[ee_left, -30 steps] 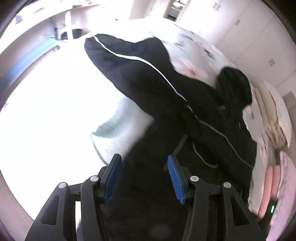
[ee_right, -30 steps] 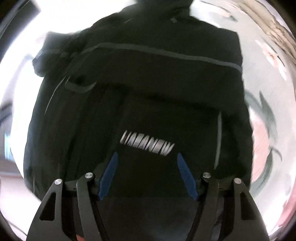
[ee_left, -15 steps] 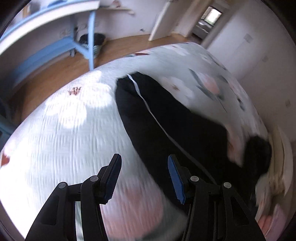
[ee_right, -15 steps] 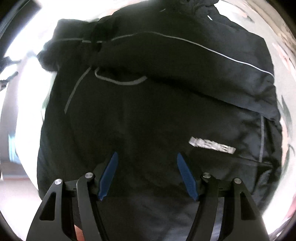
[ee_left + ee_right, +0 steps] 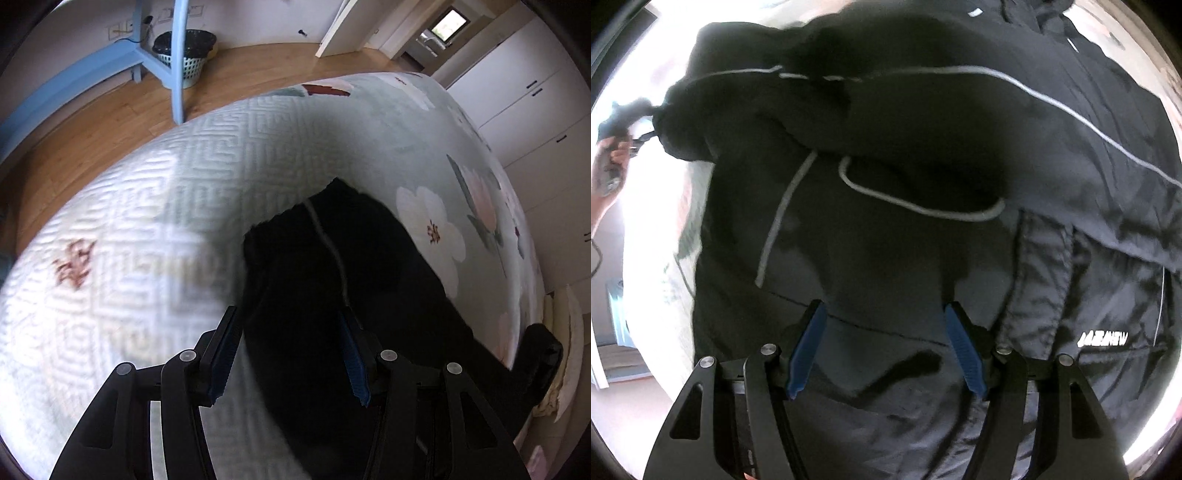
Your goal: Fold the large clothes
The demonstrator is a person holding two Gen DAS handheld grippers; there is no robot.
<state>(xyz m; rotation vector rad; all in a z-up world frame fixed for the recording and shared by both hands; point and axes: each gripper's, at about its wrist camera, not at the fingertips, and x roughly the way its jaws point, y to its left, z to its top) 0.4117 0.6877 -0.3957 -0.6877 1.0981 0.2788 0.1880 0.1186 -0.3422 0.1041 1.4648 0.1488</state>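
Observation:
A black jacket [image 5: 923,258] with thin grey piping and a small white logo [image 5: 1104,338] lies spread on the bed. One sleeve [image 5: 332,280] stretches out across the cover and ends in a cuff [image 5: 314,214]. My left gripper [image 5: 288,354] is open just above that sleeve, with the cloth showing between its blue pads [image 5: 221,354] but not pinched. My right gripper [image 5: 886,347] is open over the jacket's body, left of the logo, with nothing clamped. A person's hand [image 5: 609,162] shows at the sleeve's far end in the right wrist view.
The bed has a pale quilted cover [image 5: 110,280] with large flowers [image 5: 432,229]. Beyond it are a wooden floor [image 5: 110,122], a blue table leg [image 5: 179,62], a waste basket [image 5: 184,51] and white wardrobes [image 5: 535,103]. Folded bedding [image 5: 565,354] lies at the right edge.
My left gripper has travelled out along the sleeve from the jacket's body to near the cuff. The right gripper has shifted sideways over the jacket, so the logo now lies to its right.

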